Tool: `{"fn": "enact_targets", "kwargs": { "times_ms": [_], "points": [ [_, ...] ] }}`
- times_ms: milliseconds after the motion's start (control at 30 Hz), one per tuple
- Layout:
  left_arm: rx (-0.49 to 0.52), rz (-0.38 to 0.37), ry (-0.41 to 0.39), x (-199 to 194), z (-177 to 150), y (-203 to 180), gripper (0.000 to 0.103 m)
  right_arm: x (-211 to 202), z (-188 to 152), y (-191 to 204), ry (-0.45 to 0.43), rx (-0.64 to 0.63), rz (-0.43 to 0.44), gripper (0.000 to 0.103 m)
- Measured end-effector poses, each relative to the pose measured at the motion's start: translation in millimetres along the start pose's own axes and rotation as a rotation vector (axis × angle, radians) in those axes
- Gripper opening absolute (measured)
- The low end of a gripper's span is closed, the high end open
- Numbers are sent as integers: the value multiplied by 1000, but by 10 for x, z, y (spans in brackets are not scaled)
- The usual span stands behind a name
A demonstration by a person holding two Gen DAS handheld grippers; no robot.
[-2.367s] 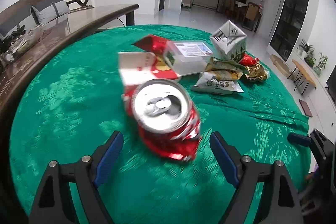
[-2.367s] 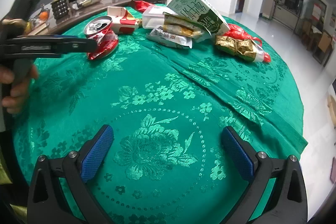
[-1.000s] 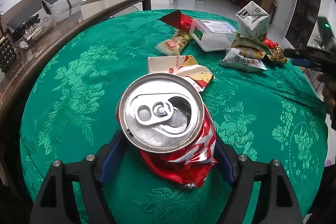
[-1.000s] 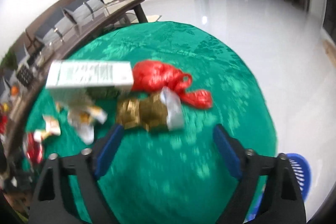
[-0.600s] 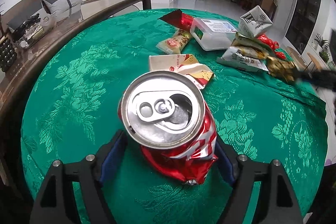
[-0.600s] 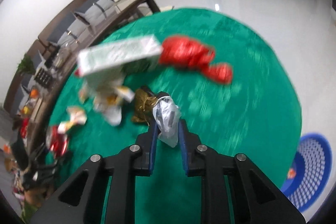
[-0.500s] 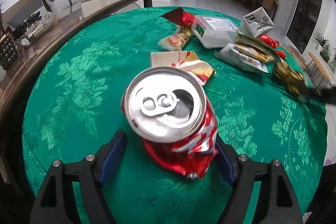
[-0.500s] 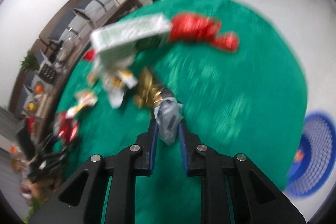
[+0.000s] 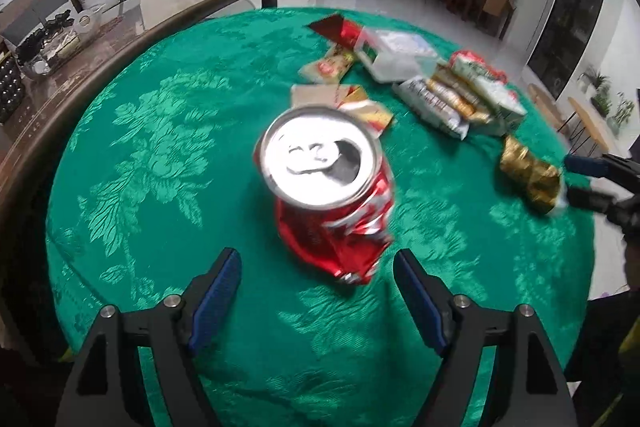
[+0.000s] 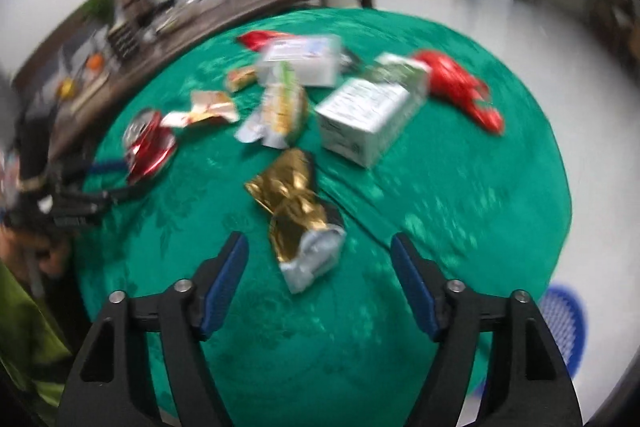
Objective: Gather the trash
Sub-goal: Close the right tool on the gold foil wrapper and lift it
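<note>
The round table (image 9: 168,131), draped in a green brocade cloth, carries all the litter, and a blue mesh basket (image 10: 568,323) stands on the floor beyond its edge in the right wrist view, which looks like the place for the trash. Toward the far side lie a milk carton (image 10: 368,119) on its side, a clear plastic box (image 9: 394,55), a red wrapper (image 10: 460,87) and several snack packets (image 9: 436,99). Nearer, the crushed red soda can (image 9: 328,195) sits on the cloth just ahead of the left gripper (image 9: 316,287), whose blue pads stand spread and clear of the can on both sides. The gold foil wrapper (image 10: 300,215) lies crumpled on the cloth just in front of the right gripper (image 10: 320,275); its jaws are opening, and the silver end of the wrapper reaches in between the pads without either pressing on it. To do this step well, each gripper should probably be brought further forward so the pads straddle the bulk of its item, the can across its dented waist rather than the slippery rim, the wrapper across its thick gold middle rather than the thin silver tail, which seems likely to slip free. Closing firmly before lifting, then carrying each piece over the basket, looks the safest order.
</note>
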State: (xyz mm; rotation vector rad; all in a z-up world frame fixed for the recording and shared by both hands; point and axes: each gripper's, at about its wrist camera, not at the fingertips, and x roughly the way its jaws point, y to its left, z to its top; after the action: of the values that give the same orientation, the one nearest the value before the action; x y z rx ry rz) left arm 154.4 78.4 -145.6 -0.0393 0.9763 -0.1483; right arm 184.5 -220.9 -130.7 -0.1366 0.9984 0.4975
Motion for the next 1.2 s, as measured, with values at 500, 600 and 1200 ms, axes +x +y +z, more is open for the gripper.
{"fn": "enact_targets", "kwargs": {
  "times_ms": [500,600,1200],
  "points": [
    [0,57,-115,-31,254,-68,48,418,243,339,163,-183,-47,41],
    [-6,26,-114,-60,230,-45,45,253,177,344,127,-154,-42,41],
    [128,-170,-119,-113,30,-765,48,-242,-400,-116,-27,146,36,41]
  ]
}}
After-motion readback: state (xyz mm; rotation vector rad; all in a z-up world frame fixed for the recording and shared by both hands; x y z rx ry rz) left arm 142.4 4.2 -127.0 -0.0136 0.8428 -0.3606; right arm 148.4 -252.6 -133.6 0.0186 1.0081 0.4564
